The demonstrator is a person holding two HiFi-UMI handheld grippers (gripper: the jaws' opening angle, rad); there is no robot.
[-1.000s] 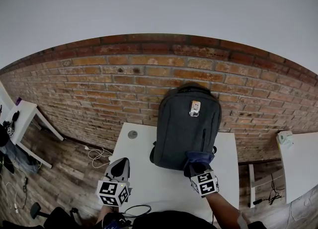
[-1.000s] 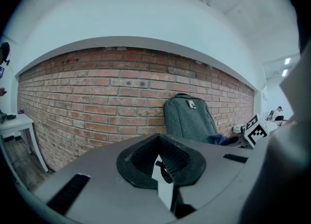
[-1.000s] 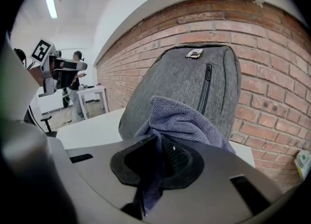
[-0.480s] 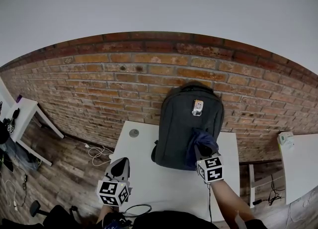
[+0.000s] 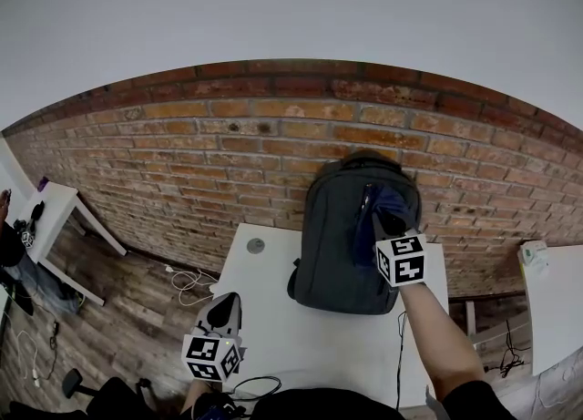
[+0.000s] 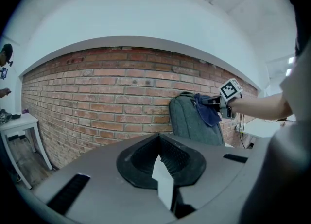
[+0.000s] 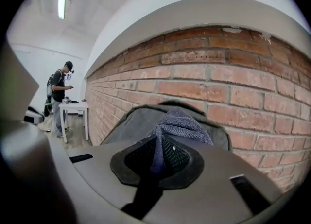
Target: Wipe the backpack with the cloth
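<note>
Backpack (image 5: 351,236) upright on the white table (image 5: 273,327) against the brick wall (image 5: 182,163). Blue cloth (image 5: 390,199) clamped in right gripper (image 5: 389,220), pressed to the upper front; wiping seemingly under way, lower panel and far side likely yet to come. Left gripper (image 5: 221,311) closed on nothing, low beside the table.
</note>
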